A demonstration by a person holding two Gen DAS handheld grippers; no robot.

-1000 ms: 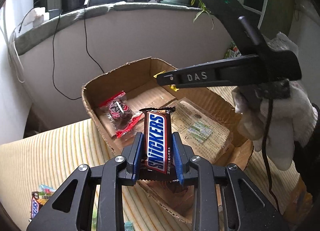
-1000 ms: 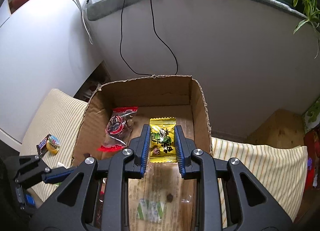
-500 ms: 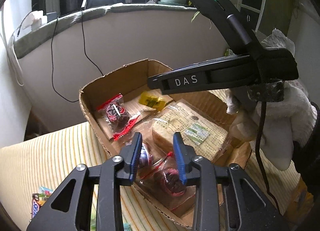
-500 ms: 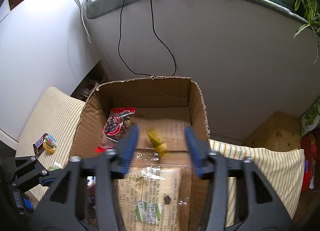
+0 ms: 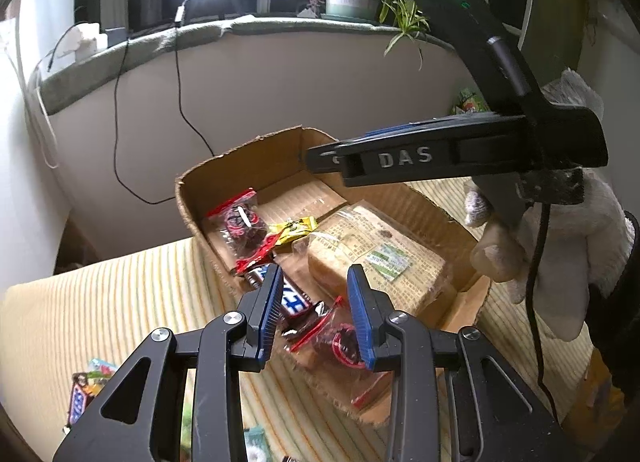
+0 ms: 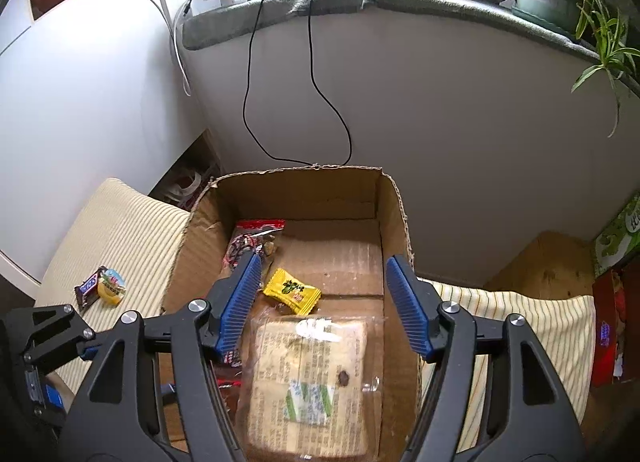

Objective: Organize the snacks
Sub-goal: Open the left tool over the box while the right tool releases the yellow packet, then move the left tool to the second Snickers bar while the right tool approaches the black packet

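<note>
Snickers bar (image 5: 294, 296) and yellow candy (image 6: 292, 291) now lie dropped in box (image 6: 394, 206); both jaws empty, right opening.

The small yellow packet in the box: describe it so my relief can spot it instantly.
Look inside the open cardboard box. On its floor, just beyond the big wrapped bread loaf, lies the yellow packet. It is the only yellow wrapper there.

White raised letters "DAS" on the side of the right gripper (image 5: 404, 160), part of white-and-blue Snickers lettering on the chocolate bar (image 5: 290, 298) in the cardboard box, dense small print on the bread bag (image 6: 308, 386) too small to read
</note>
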